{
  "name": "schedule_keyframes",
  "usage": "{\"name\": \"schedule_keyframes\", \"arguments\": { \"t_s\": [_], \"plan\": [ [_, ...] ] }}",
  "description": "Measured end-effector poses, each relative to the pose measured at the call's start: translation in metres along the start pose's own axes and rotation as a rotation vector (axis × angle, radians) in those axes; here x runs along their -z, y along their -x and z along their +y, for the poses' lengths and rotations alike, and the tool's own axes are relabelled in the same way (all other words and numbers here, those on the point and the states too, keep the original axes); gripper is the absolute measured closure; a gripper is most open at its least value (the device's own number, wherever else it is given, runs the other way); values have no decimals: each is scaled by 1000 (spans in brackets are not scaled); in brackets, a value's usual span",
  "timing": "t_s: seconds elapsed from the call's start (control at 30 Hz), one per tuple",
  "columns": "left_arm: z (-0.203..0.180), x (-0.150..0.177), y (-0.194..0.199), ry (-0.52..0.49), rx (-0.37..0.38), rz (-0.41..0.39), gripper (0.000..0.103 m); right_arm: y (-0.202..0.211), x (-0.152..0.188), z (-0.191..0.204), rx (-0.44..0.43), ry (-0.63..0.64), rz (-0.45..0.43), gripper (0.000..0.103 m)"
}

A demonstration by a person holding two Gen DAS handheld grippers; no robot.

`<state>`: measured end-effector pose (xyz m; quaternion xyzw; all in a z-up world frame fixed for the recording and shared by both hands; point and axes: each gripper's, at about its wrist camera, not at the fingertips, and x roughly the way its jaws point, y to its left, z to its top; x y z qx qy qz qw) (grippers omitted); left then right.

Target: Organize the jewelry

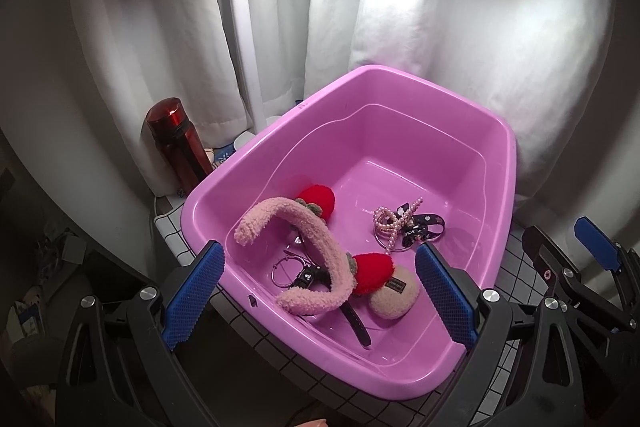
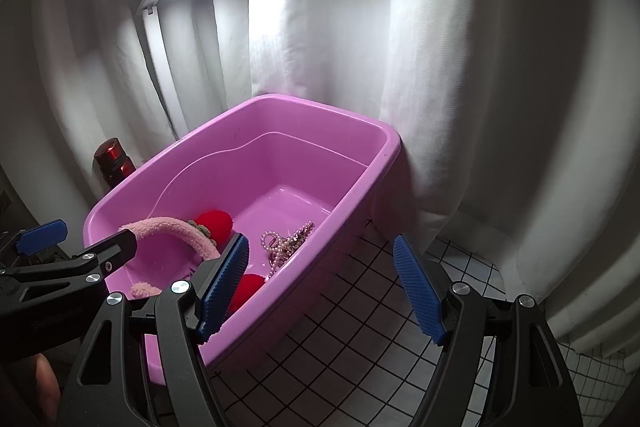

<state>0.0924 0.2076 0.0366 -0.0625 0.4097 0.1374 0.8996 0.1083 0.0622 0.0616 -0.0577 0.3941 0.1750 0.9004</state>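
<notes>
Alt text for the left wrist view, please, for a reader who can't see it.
A pink plastic tub on a tiled table holds a fuzzy pink headband with red pompoms, a pearl bracelet, a black ribbon and a metal ring. The left hand-held gripper hovers open at the near rim; a red bottle stands behind.

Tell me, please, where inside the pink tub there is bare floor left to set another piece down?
The far half of the pink tub, behind the red pompom and pearl strand, is bare. The near half is crowded: fuzzy pink headband, metal rings, black strap, cream pad.
</notes>
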Motion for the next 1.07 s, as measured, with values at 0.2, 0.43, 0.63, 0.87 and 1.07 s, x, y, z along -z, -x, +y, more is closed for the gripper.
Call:
{"name": "schedule_keyframes", "arguments": {
  "t_s": [0.2,0.43,0.63,0.87,1.07],
  "plan": [
    [0,0,0,0,-1,0,8,2,2,-1,-1,1,3,31],
    [-1,1,0,3,1,2,8,2,1,0,0,3,4,31],
    [-1,2,1,5,4,-2,8,1,1,2,-1,5,6,31],
    [-1,2,0,10,-5,2,8,1,0,3,0,5,7,31],
    [5,1,-3,29,-9,21,8,1,0,4,2,4,7,31]
  ]
}}
